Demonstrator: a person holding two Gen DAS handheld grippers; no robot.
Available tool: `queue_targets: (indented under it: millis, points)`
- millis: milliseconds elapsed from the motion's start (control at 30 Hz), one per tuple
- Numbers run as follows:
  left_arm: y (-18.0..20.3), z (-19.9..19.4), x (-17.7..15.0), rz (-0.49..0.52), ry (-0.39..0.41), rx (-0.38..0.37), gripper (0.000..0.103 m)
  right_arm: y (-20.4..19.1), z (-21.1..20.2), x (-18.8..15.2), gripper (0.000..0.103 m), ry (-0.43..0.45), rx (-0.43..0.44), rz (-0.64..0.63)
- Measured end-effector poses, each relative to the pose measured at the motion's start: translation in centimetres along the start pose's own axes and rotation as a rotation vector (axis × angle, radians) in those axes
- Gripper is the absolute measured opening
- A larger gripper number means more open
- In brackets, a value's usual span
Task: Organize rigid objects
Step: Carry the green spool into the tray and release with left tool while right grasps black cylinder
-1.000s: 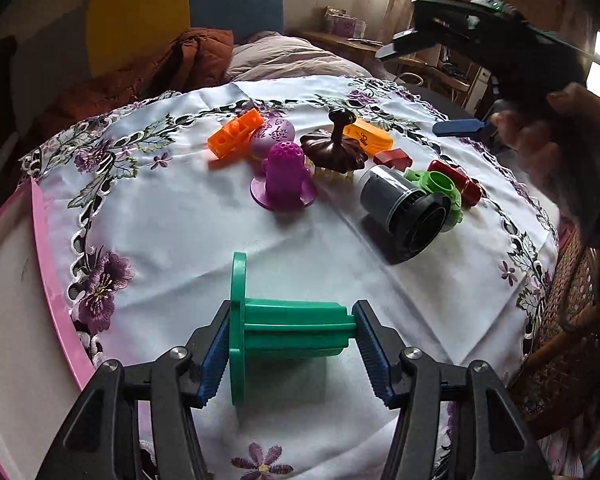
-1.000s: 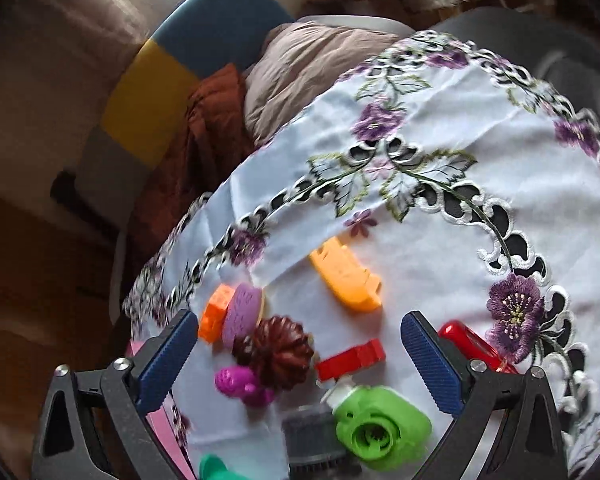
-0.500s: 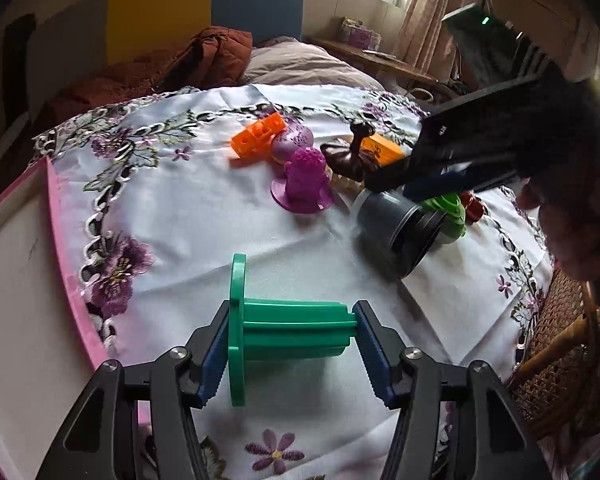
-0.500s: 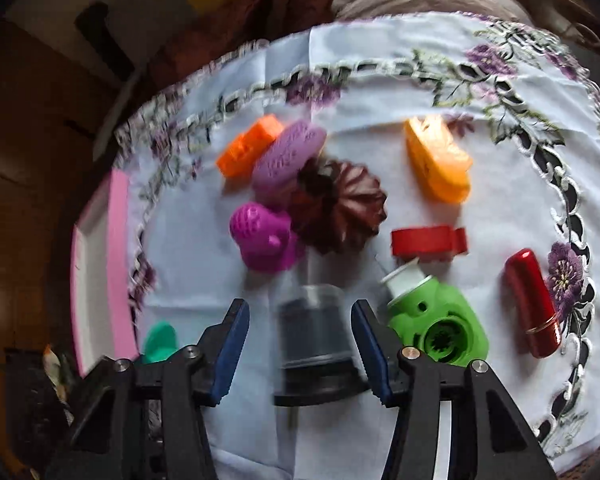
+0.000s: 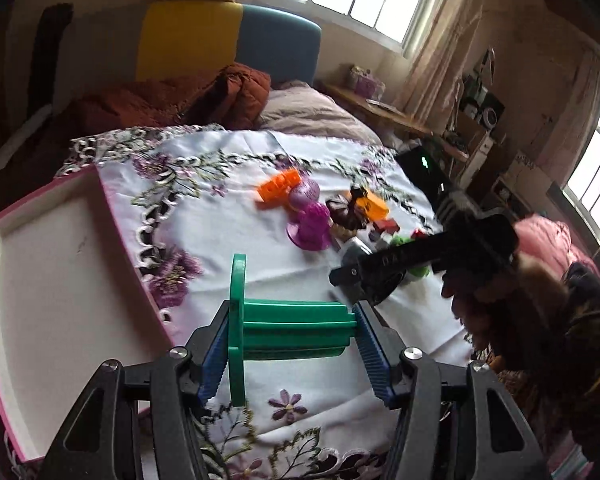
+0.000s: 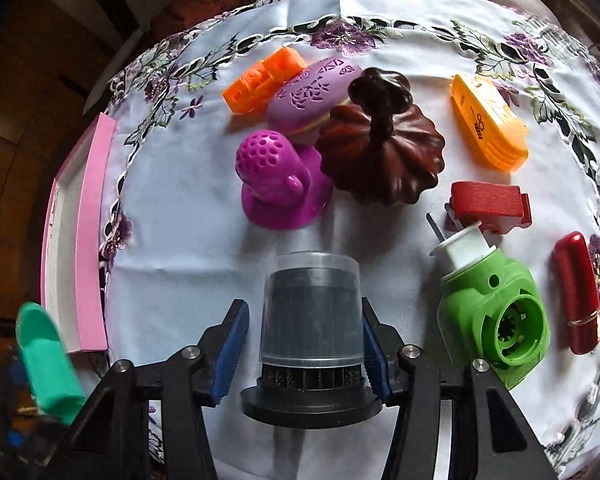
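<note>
My left gripper (image 5: pixel 292 344) is shut on a green flanged spool (image 5: pixel 276 332) and holds it above the tablecloth, next to the pink-rimmed white tray (image 5: pixel 112 216). The spool also shows at the lower left of the right wrist view (image 6: pixel 46 364). My right gripper (image 6: pixel 304 340) straddles a dark cylindrical container with a clear cover (image 6: pixel 310 312) lying on the cloth. Its right pad touches the container; a narrow gap shows at its left pad. In the left wrist view the right gripper (image 5: pixel 420 256) covers most of that container.
On the cloth lie an orange brick (image 6: pixel 264 78), a purple oval (image 6: pixel 314 92), a magenta perforated piece (image 6: pixel 278 180), a brown fluted lid (image 6: pixel 380 148), an orange case (image 6: pixel 488 132), a red block (image 6: pixel 488 206), a green housing (image 6: pixel 492 312) and a red tube (image 6: pixel 578 292). The tray (image 6: pixel 92 232) is at the left.
My left gripper has risen and moved left toward the tray with the spool. My right gripper has come down over the dark container and its jaws have narrowed around it.
</note>
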State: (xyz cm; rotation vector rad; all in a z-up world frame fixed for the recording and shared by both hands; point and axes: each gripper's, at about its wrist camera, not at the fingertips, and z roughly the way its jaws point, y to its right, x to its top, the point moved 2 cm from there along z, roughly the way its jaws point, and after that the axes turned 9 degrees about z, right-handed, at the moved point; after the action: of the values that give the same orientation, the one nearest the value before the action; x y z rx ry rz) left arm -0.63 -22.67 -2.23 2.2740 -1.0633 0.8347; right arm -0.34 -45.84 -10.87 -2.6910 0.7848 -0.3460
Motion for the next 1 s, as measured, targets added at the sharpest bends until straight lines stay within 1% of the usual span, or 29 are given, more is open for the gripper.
queue_targets:
  millis: [133, 233, 267, 400, 500, 533, 600, 633, 700, 767, 833, 900, 933, 1000]
  points:
    - [-3.5, -2.3, 0.4, -0.081, 0.035, 0.044, 0.059, -0.4, 0.0, -0.6, 0.056, 0.019, -0.023, -0.045]
    - [-7.7, -3.8, 0.3, -0.161, 0.049, 0.110, 0.059, -0.3, -0.1, -0.4, 0.056, 0.026, -0.031, -0.064]
    - [-9.6, -4.0, 0.2, -0.203, 0.044, 0.140, 0.059, -0.5, 0.0, -0.4, 0.056, 0.030, -0.036, -0.072]
    - [-16.7, -3.8, -0.4, -0.377, 0.005, 0.183, 0.059, -0.9, 0.2, -0.7, 0.056, 0.044, -0.063, -0.116]
    - [-21.0, -2.7, -0.6, -0.453, -0.027, 0.236, 0.059, -1.0, 0.3, -0.7, 0.055, 0.050, -0.072, -0.131]
    - [-21.8, -2.4, -0.6, -0.464, -0.034, 0.250, 0.059, -1.0, 0.3, -0.7, 0.055, 0.050, -0.070, -0.132]
    - [-23.5, -1.5, -0.5, -0.450, -0.046, 0.290, 0.059, -0.9, 0.2, -0.7, 0.056, 0.051, -0.071, -0.137]
    - [-24.0, -1.1, -0.4, -0.448, -0.058, 0.316, 0.059, -1.0, 0.2, -0.7, 0.056, 0.052, -0.075, -0.143]
    - [-25.2, 0.0, 0.0, -0.441, -0.081, 0.332, 0.059, -1.0, 0.2, -0.7, 0.056, 0.053, -0.079, -0.151]
    - [-26.2, 1.0, 0.4, -0.426, -0.094, 0.378, 0.059, -1.1, 0.3, -0.7, 0.056, 0.054, -0.079, -0.153]
    - [-27.0, 1.9, 0.6, -0.415, -0.118, 0.392, 0.060, -1.3, 0.4, -0.7, 0.056, 0.056, -0.081, -0.161]
    - [-27.9, 2.5, 0.5, -0.434, -0.139, 0.405, 0.061, -1.4, 0.4, -0.8, 0.057, 0.058, -0.085, -0.168]
    - [-28.2, 2.5, 0.6, -0.442, -0.134, 0.401, 0.063, -1.4, 0.5, -0.8, 0.057, 0.059, -0.086, -0.172]
    - [-28.5, 1.6, 0.7, -0.456, -0.097, 0.399, 0.083, -1.5, 0.5, -0.8, 0.058, 0.059, -0.086, -0.175]
